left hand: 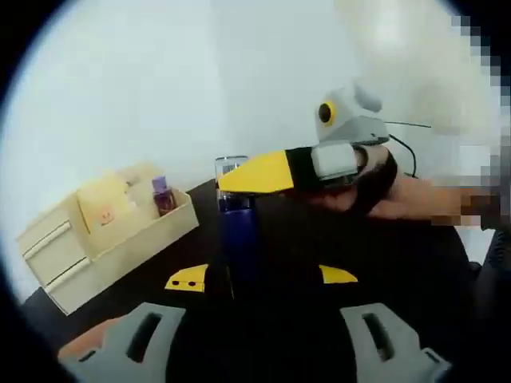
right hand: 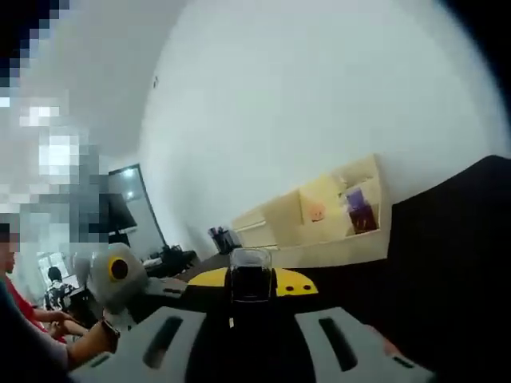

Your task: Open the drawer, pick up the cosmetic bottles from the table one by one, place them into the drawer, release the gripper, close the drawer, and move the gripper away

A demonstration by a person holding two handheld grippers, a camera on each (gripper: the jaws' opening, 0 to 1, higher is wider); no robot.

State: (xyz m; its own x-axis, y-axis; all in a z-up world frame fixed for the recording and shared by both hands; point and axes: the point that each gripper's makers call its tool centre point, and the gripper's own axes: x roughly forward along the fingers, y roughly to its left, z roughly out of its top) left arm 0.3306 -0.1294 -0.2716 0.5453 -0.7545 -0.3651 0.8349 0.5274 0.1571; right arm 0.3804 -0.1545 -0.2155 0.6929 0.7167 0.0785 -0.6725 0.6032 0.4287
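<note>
The bottle (right hand: 251, 281), dark with a clear cap, stands upright between the yellow-tipped jaws of the right gripper (right hand: 251, 284). The jaws seem closed on it, one tip showing at each side of the glass, so it is most likely held, though the actual contact is hard to make out. In the left gripper view the same bottle (left hand: 236, 231) appears as a tall blue body with a clear cap, and the right gripper (left hand: 263, 173) reaches in from the right with a yellow jaw laid across the cap, a hand (left hand: 399, 195) behind it. The left gripper (left hand: 262, 277) has its jaws spread apart with nothing between the tips; the bottle stands just ahead of them on the black table (left hand: 399, 263).

Beyond the bottle sits the cream drawer unit (left hand: 104, 231), well apart from it. Its upper part is open, and a small purple bottle (left hand: 163, 195) already stands inside beside a cream panel. In the right gripper view the drawer unit (right hand: 319, 227) lies past the bottle, with the purple item (right hand: 359, 209) in its open part.

The step in hand looks like carrying this bottle to the drawer. Done well, that means keeping it upright, lifting it clear of the wall, and setting it beside the purple bottle without knocking it, then opening the jaws only once it rests.
</note>
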